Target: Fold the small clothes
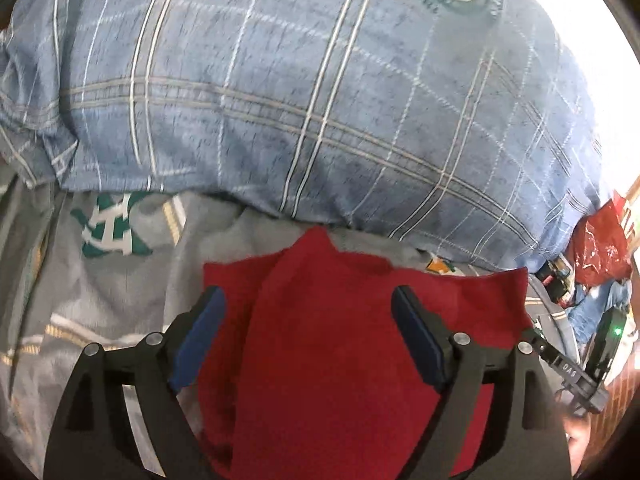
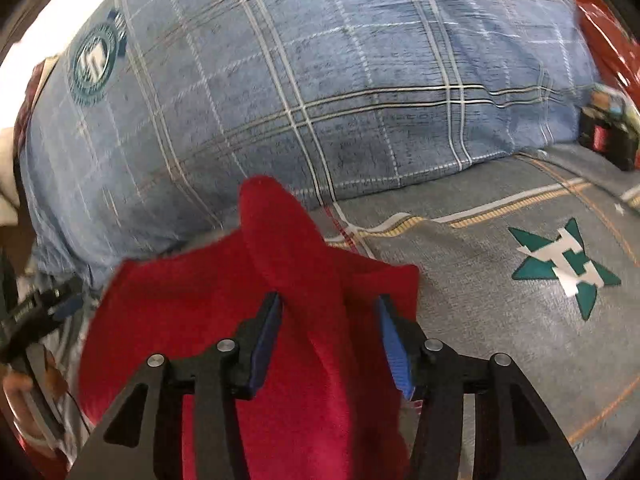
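Surface: grey bedsheet (image 2: 500, 352) printed with teal stars and thin stripes, spread over a bed.
Garment: small red fleece cloth (image 1: 340, 344), lying on the sheet just in front of the pillow; folded in layers, with a raised ridge running toward the pillow and a peaked point at the far edge.
Pillow: blue plaid pillow (image 1: 320, 88) with a round teal emblem, lying directly behind the garment.
Left tool (image 1: 308, 300): jaws spread wide over the red cloth, blue pads clear of the fabric; nothing pinched.
Right tool (image 2: 328, 304): jaws parted, straddling the raised ridge of the cloth (image 2: 288, 264); contact with the left pad cannot be told, no firm pinch visible.
Clutter: red plastic bag (image 1: 600, 240) and dark items at the bed's edge.
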The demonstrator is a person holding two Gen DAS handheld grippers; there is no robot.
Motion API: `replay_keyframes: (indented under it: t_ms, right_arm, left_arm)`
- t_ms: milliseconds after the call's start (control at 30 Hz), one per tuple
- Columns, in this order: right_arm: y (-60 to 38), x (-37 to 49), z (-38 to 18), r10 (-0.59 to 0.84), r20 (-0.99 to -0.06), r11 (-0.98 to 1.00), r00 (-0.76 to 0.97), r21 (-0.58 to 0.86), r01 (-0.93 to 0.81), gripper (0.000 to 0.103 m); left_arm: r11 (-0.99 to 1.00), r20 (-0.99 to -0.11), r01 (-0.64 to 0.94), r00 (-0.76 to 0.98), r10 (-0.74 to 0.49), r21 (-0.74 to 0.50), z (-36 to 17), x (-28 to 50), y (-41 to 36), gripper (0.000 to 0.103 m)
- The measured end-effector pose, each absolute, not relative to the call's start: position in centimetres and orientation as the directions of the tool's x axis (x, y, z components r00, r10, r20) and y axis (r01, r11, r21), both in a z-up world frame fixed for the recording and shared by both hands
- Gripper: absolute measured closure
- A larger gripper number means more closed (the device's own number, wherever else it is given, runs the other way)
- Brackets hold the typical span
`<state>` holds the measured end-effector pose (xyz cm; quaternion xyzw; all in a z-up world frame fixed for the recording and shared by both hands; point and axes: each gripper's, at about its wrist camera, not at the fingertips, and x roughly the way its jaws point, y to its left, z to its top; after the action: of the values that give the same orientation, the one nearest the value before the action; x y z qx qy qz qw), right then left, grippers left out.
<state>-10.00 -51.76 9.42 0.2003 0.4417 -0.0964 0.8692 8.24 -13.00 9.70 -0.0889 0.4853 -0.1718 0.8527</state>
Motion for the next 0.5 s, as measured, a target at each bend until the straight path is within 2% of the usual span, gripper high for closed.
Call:
replay_keyframes:
  t_ms: [67,100,200,300,333,400,500]
  right_arm:
    - [-51.7,-9.8,9.3,-0.013,-0.806,0.912,0.591,0.233,0.337,0.069]
    - [-51.9,-9.7,9.2,-0.019,-0.799,0.905,0.601,0.242,0.350,0.089]
    - [-54.5,-10.4,8.6,0.038,-0.771,0.815,0.636,0.392,0.427,0.091]
    - [-55.5,-12.0,8.1,0.082,-0.767,0.752,0.636,0.466,0.465,0.079]
    - [-55.2,-13.1,8.6,0.096,-0.756,0.750,0.648,0.483,0.453,0.067]
    - [-54.1,-14.8,9.4,0.132,-0.747,0.750,0.651,0.505,0.427,0.054]
    - [-51.9,-16.8,10.4,0.151,-0.769,0.791,0.622,0.471,0.390,0.050]
  left_arm:
    - [0.925,-0.796,0.202,0.471,-0.379,-0.321,9.9,7.9,-13.0,0.018]
    - [0.923,-0.792,0.206,0.474,-0.385,-0.325,10.1,7.5,-13.0,0.018]
    - [0.921,-0.782,0.215,0.486,-0.390,-0.326,11.2,6.3,-12.7,0.018]
    - [0.919,-0.783,0.221,0.481,-0.394,-0.327,11.7,4.3,-11.6,0.018]
    - [0.919,-0.788,0.223,0.474,-0.393,-0.325,11.7,3.5,-11.2,0.018]
    - [0.923,-0.798,0.224,0.465,-0.383,-0.312,11.8,2.3,-10.4,0.018]
    - [0.933,-0.801,0.211,0.480,-0.359,-0.292,11.9,0.1,-8.9,0.018]
